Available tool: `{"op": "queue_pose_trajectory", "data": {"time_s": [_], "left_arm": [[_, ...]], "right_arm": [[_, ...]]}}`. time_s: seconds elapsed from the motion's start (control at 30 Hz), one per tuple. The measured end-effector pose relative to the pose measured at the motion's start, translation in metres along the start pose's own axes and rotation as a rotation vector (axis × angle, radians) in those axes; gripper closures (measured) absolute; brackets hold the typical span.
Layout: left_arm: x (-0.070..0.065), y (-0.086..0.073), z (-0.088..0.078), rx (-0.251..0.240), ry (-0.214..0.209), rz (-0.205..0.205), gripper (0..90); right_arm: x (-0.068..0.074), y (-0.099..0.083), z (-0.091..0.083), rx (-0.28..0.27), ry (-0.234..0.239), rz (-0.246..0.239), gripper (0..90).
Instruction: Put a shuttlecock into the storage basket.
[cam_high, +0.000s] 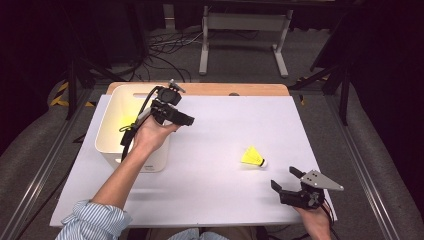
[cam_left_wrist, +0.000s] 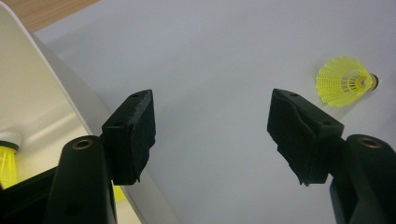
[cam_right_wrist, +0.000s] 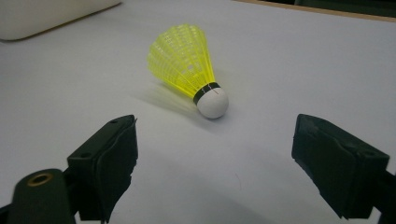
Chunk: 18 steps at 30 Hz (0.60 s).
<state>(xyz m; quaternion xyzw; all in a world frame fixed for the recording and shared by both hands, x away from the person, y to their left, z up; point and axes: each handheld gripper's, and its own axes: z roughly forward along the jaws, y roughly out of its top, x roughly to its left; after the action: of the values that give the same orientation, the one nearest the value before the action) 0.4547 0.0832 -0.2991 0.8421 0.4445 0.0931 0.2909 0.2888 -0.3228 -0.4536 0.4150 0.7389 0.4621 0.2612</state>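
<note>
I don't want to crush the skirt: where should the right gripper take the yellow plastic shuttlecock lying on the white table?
Probably at the white rounded cork, just below the black band. The yellow plastic shuttlecock lies on its side with the cork toward the open right gripper, so come in low from that near side, one jaw on each side of the cork.

A: Shuttlecock (cam_high: 253, 157) status?

B: Yellow plastic skirt, white rounded cork, black band at the joint. Lying on its side on the white bench (cam_high: 215, 165), right of centre, cork pointing right toward the near edge in the high view.

A: Second one?

B: Yes, a second yellow shuttlecock (cam_left_wrist: 6, 161) sits inside the white bin (cam_high: 111, 131), mostly hidden.
</note>
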Motion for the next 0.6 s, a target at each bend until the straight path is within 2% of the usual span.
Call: {"op": "queue_pose_trajectory", "data": {"time_s": [0.27, 0.6], "left_arm": [[-0.012, -0.001, 0.012, 0.014, -0.01, 0.009, 32.2], [-0.02, -0.002, 0.016, 0.01, -0.02, 0.017, 31.8]], "right_arm": [[0.002, 0.002, 0.002, 0.004, 0.003, -0.011, 14.2], [0.002, 0.012, 0.007, 0.002, 0.009, -0.029, 14.2]]}}
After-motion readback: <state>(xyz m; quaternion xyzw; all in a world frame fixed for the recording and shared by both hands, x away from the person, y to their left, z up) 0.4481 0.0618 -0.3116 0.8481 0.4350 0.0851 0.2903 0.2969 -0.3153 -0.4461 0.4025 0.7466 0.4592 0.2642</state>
